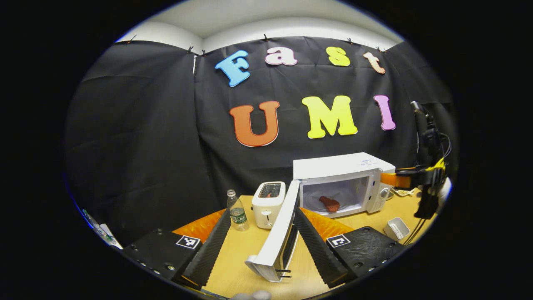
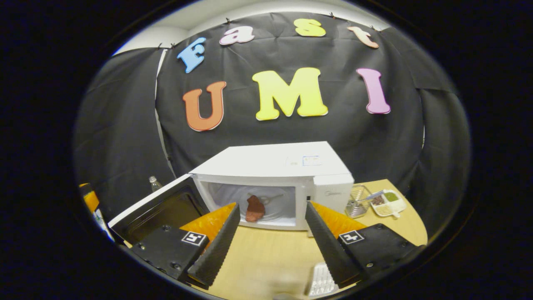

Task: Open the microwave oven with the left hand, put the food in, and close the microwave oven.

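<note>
the food (image 2: 255,209) already lay on the turntable inside the microwave (image 2: 272,166), so you were at the last step: closing it. the door (image 1: 277,233) stood swung wide toward you, its free edge sitting between the spread fingers of your left gripper (image 1: 261,239); whether either finger touched it i could not tell, and nothing was clamped. your right gripper (image 2: 270,237) hung in front of the cavity, fingers apart and empty, with the food just beyond the tips

the next move, as i judged it, called for your left gripper to press on the outer face of the door and sweep it round on its hinge until it latched. your right gripper looked close enough to the opening that the door might catch it, so it wanted pulling back first

around you: a toaster (image 1: 269,203) and a water bottle (image 1: 237,211) stood on the table (image 1: 241,254) just left of the door, near but apart from it, and seemed outside the closing arc. a small white container (image 1: 396,228) sat to the right on the table, and a divided dish (image 2: 388,202) and a wire holder (image 2: 358,203) stood beside the microwave's right side, clear of the door
</note>
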Motion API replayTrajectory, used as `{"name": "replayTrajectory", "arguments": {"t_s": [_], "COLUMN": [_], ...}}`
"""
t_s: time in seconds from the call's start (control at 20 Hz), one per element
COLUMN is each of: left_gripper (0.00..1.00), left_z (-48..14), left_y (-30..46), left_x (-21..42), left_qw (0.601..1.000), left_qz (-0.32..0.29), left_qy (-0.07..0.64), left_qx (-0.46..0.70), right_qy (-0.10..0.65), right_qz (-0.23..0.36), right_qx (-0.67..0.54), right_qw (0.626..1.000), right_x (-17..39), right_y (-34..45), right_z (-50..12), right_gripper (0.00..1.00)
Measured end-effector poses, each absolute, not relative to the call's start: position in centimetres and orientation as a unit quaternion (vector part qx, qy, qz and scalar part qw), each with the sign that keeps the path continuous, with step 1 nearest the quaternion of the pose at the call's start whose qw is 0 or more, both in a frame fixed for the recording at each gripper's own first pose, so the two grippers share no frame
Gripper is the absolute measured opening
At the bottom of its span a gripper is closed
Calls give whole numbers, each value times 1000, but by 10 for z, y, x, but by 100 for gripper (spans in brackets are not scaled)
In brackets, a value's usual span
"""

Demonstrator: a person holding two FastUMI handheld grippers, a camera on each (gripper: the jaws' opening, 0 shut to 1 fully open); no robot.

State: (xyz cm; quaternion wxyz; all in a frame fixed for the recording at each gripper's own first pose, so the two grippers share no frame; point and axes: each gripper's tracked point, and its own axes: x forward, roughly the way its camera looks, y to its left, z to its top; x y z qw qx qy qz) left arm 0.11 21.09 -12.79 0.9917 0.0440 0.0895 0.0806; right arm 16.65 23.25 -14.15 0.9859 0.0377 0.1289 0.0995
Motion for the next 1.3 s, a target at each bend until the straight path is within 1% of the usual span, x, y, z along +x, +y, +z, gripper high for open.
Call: {"name": "replayTrajectory", "arguments": {"t_s": [0.1, 0.15, 0.2, 0.3, 0.35, 0.4, 0.45, 0.65, 0.75, 0.8, 0.85, 0.9, 0.95, 1.0, 1.3], "left_gripper": [94, 94, 94, 94, 94, 94, 94, 94, 94, 73, 64, 43, 21, 0, 0], "left_z": [-121, -119, -119, -121, -122, -127, -132, -142, -149, -156, -163, -168, -180, -196, -253], "left_y": [219, 224, 230, 244, 255, 264, 271, 284, 287, 293, 298, 304, 301, 301, 289], "left_x": [3, 4, 5, 9, 12, 15, 18, 26, 28, 28, 29, 28, 30, 32, 25], "left_qw": [993, 993, 993, 993, 992, 991, 990, 990, 989, 987, 986, 985, 987, 986, 985], "left_qz": [80, 81, 83, 92, 107, 114, 122, 126, 130, 133, 144, 149, 138, 135, 94], "left_qy": [80, 75, 72, 60, 56, 58, 59, 60, 67, 77, 76, 73, 76, 94, 141], "left_qx": [46, 47, 47, 47, 46, 42, 39, 35, 37, 42, 46, 40, 24, 19, 27], "right_qy": [129, 126, 127, 132, 129, 124, 120, 107, 103, 100, 102, 106, 113, 117, 123], "right_qz": [91, 84, 84, 90, 86, 78, 73, 49, 52, 55, 56, 61, 69, 69, 55], "right_qx": [42, 41, 39, 21, 6, -3, -6, 0, 11, 9, 4, 2, 2, 4, 23], "right_qw": [987, 988, 988, 987, 988, 989, 990, 993, 993, 993, 993, 992, 991, 991, 991], "right_x": [140, 128, 116, 96, 85, 77, 69, 51, 47, 48, 49, 49, 50, 50, 37], "right_y": [215, 206, 200, 193, 184, 174, 167, 144, 143, 142, 140, 141, 143, 141, 127], "right_z": [-123, -114, -106, -98, -92, -85, -78, -62, -56, -54, -55, -57, -60, -61, -66], "right_gripper": [91, 100, 91, 91, 91, 100, 91, 92, 92, 92, 92, 92, 92, 92, 92]}}
